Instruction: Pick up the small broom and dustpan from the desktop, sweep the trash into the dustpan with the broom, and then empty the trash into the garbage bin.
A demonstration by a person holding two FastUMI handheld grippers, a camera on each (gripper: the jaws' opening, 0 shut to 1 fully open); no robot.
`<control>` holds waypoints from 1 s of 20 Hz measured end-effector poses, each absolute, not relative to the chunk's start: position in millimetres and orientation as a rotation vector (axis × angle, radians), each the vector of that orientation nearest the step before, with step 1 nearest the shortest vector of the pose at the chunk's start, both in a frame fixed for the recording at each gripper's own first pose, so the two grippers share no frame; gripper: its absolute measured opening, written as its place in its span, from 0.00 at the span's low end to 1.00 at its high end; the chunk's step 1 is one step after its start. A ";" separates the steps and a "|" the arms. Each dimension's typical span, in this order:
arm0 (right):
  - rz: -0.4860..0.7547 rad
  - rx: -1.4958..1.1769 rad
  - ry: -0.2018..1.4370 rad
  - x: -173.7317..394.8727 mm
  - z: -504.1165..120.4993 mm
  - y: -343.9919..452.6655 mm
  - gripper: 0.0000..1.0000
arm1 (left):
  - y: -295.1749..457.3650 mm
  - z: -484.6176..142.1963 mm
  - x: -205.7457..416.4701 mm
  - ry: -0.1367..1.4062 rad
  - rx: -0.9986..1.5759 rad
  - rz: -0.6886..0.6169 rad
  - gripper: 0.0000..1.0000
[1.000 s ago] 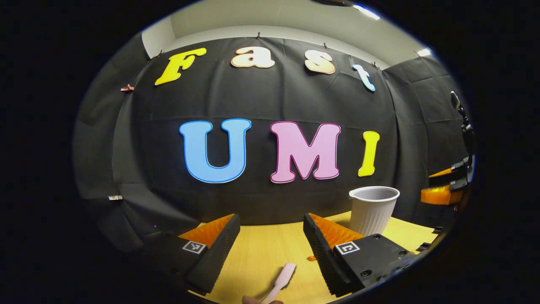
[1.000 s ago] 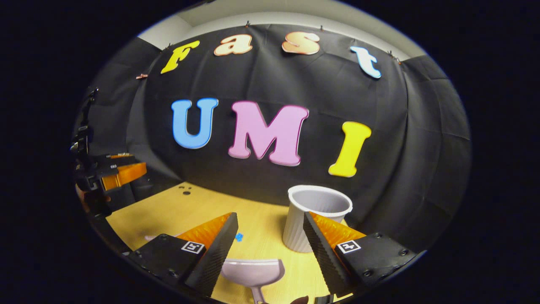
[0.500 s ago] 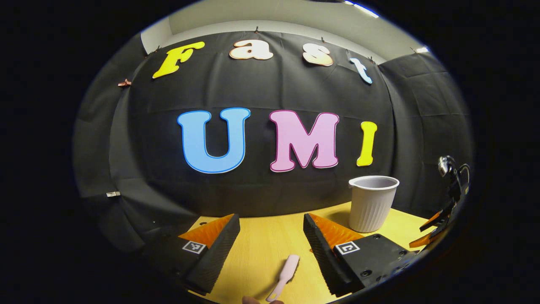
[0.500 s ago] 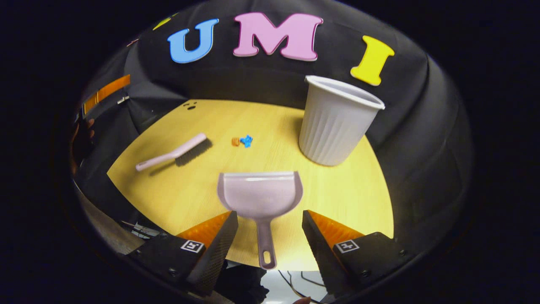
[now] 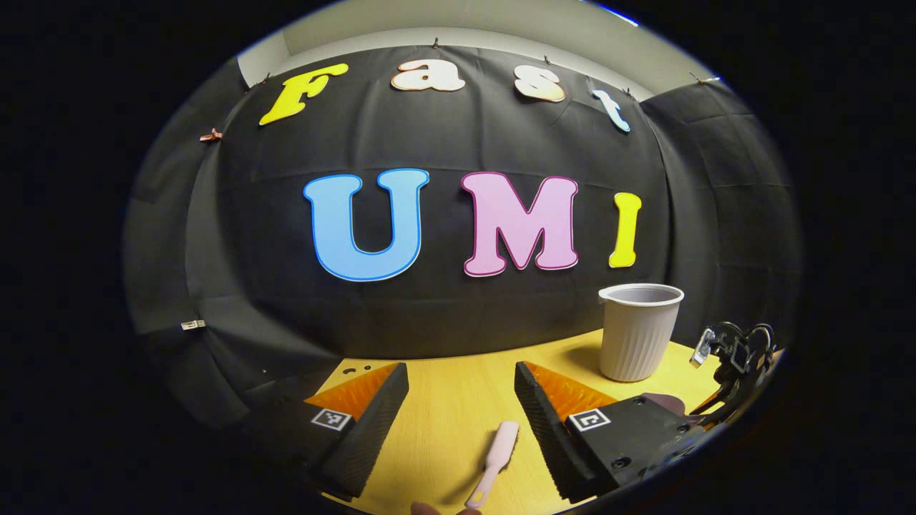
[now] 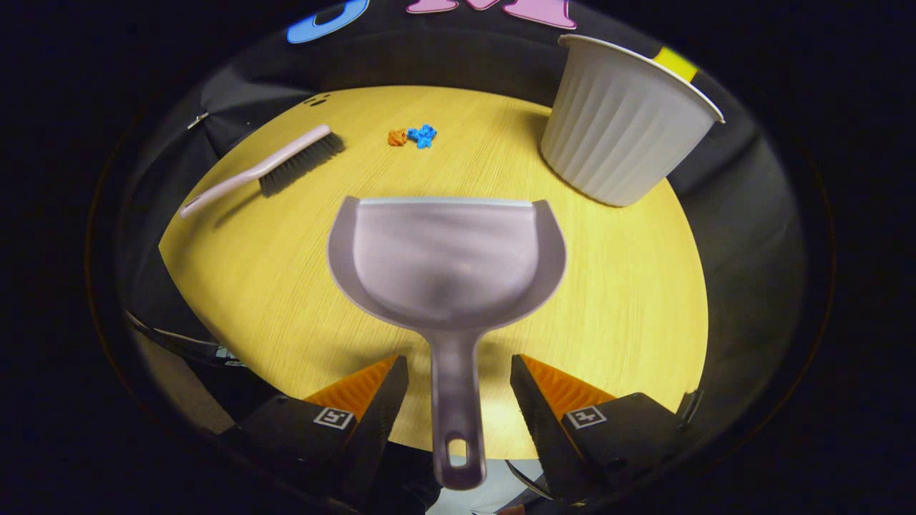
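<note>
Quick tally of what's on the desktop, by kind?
Broom: 1
Dustpan: 1
Garbage bin: 1
Trash scraps: 2, one orange and one blue
Total: 5

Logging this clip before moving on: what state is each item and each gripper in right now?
Dustpan: flat on the table, handle between the open right gripper's fingers, not gripped.
Broom: lying on the table, untouched.
Trash: two scraps, unswept.
Garbage bin: upright, open-topped.
Left gripper: open, broom handle tip ahead of it.
</note>
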State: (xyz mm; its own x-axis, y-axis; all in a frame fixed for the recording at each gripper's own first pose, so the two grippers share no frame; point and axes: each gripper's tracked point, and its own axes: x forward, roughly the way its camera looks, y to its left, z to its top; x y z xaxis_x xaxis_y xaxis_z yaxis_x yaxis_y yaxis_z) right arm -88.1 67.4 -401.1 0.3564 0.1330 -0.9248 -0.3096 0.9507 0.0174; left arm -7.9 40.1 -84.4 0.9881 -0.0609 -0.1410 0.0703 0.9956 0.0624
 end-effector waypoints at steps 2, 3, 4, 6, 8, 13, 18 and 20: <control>0.298 -0.179 1.205 -86.2 -410.2 72.3 0.87 | 43.5 -90.4 -7.1 0.156 0.071 -0.056 0.94; 0.303 -0.179 1.216 -84.5 -413.3 75.0 0.82 | 43.9 -91.6 -6.8 0.165 0.071 -0.050 0.94; 0.309 -0.179 1.227 -84.0 -416.0 76.8 0.82 | 45.5 -95.8 -6.0 0.174 0.068 -0.044 0.94; 0.329 -0.157 1.242 -81.9 -418.0 83.9 0.82 | 50.1 -104.1 -4.7 0.189 0.062 -0.035 0.94; 0.337 -0.125 1.260 -78.8 -418.9 88.3 0.75 | 56.9 -111.4 -4.6 0.196 0.059 -0.028 0.94; 0.289 -0.073 1.284 -68.8 -421.1 78.6 0.67 | 53.2 -112.5 1.0 0.204 0.052 -0.028 0.94; 0.313 -0.107 1.268 -67.5 -422.7 80.2 0.44 | 45.5 -135.6 1.5 0.266 0.031 -0.034 0.94; 0.297 -0.093 1.268 -66.7 -425.9 83.6 0.44 | 41.2 -141.4 -0.9 0.285 0.033 -0.045 0.94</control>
